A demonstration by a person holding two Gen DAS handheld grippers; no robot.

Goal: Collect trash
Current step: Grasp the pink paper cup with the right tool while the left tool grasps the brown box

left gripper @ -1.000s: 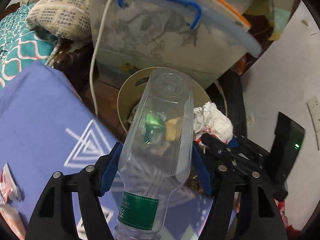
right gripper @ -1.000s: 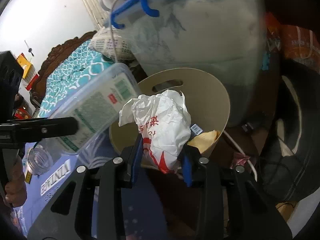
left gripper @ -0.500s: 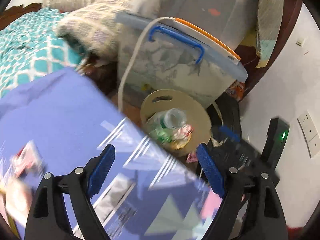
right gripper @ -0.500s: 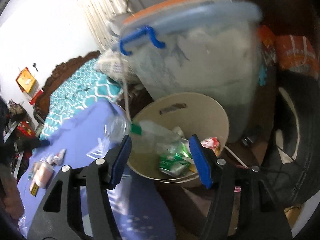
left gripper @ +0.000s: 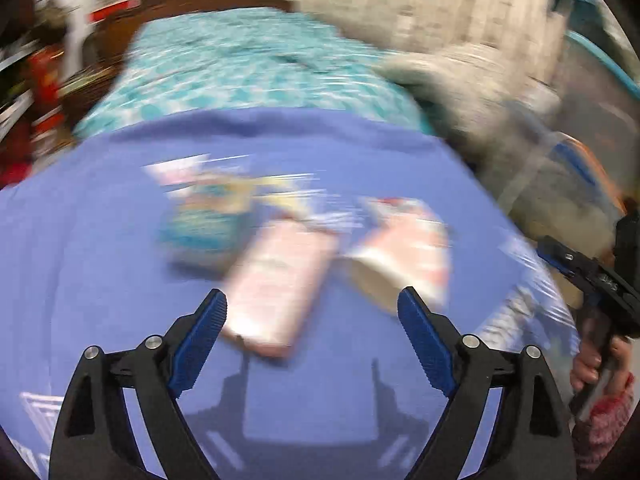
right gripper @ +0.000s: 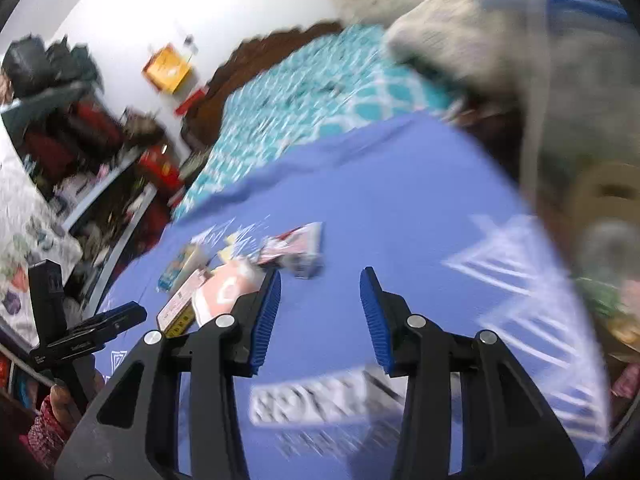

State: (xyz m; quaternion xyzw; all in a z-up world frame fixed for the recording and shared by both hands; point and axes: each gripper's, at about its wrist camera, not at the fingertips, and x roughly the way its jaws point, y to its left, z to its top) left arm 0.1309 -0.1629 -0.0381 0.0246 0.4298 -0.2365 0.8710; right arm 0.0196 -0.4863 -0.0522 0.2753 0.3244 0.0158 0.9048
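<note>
Left wrist view: left gripper (left gripper: 310, 330) empty, jaws opening; right gripper (right gripper: 320, 314) empty, jaws closing. Trash: pink packet (left gripper: 276, 292), paper cup (left gripper: 400, 256) on blue mat (left gripper: 100, 240). We centre jaws over packet before squeezing.

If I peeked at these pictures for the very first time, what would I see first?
First you would see the little pile of trash on the purple-blue mat: a pink packet, a paper cup tipped on its side to its right, and a blue-and-yellow wrapper to its left. Behind the mat lies a teal patterned bedspread.
</note>
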